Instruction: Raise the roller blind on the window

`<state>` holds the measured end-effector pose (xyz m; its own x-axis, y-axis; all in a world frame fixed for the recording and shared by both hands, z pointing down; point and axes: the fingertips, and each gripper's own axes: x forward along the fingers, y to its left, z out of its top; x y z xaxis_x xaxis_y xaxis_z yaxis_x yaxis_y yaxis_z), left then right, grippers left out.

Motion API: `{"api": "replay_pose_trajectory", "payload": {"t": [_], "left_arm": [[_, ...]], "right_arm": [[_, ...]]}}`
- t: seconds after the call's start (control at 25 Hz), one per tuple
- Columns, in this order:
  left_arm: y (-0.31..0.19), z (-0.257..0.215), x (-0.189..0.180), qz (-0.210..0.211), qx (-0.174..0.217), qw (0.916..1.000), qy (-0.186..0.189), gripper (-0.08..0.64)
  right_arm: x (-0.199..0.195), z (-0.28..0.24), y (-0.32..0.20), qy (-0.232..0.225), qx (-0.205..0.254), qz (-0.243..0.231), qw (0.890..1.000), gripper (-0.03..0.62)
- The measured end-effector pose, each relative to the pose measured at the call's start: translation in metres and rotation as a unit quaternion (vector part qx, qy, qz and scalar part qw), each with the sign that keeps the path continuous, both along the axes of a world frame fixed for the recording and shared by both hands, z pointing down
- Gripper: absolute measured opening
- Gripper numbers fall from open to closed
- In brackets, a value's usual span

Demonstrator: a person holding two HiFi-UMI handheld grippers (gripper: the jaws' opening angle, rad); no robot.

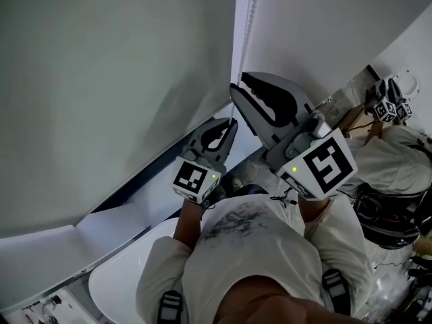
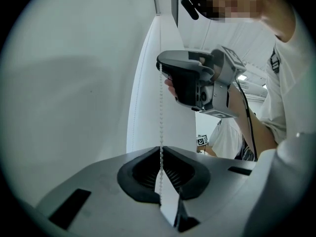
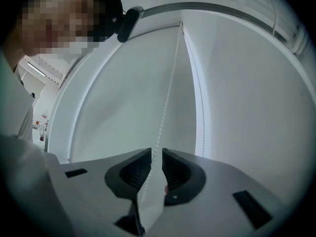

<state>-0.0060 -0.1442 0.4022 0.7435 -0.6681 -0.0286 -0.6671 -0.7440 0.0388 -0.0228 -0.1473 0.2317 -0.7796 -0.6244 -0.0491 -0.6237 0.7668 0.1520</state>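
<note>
The grey-white roller blind [image 1: 101, 79] hangs down over the window at the left. Its white bead chain [image 1: 251, 12] drops along the blind's right edge. My left gripper [image 1: 233, 123] is lower, its jaws shut on the bead chain [image 2: 160, 112], which runs straight up from the left gripper's tips [image 2: 161, 149]. My right gripper [image 1: 236, 86] is higher on the same strand, where the right gripper's tip [image 2: 160, 65] meets the chain. In the right gripper view the chain [image 3: 168, 93] passes through a narrow gap between the right gripper's jaws [image 3: 155, 152]. A second strand [image 3: 201, 98] hangs apart to the right.
A white sill [image 1: 40, 248] runs below the blind. A white rounded tabletop [image 1: 121, 282] sits at the lower left. Another person [image 1: 391, 154] in white, with marker cubes [image 1: 388, 106], stands at the right beside cables and gear.
</note>
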Motion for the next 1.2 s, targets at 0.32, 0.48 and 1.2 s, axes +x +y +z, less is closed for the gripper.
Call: {"api": "replay_pose_trajectory", "payload": {"t": [0.32, 0.48, 1.2], "left_arm": [[0.007, -0.001, 0.0, 0.001, 0.005, 1.0, 0.008, 0.015], [0.009, 0.0, 0.0, 0.003, 0.003, 0.9999, 0.014, 0.015], [0.015, 0.078, 0.0, -0.001, -0.051, 0.9987, 0.01, 0.015]], "right_arm": [[-0.006, -0.004, 0.001, -0.005, -0.021, -0.013, 1.0, 0.061], [-0.001, -0.004, 0.001, -0.001, -0.009, 0.005, 1.0, 0.061], [-0.008, 0.074, 0.005, 0.01, -0.028, 0.011, 0.999, 0.061]]}}
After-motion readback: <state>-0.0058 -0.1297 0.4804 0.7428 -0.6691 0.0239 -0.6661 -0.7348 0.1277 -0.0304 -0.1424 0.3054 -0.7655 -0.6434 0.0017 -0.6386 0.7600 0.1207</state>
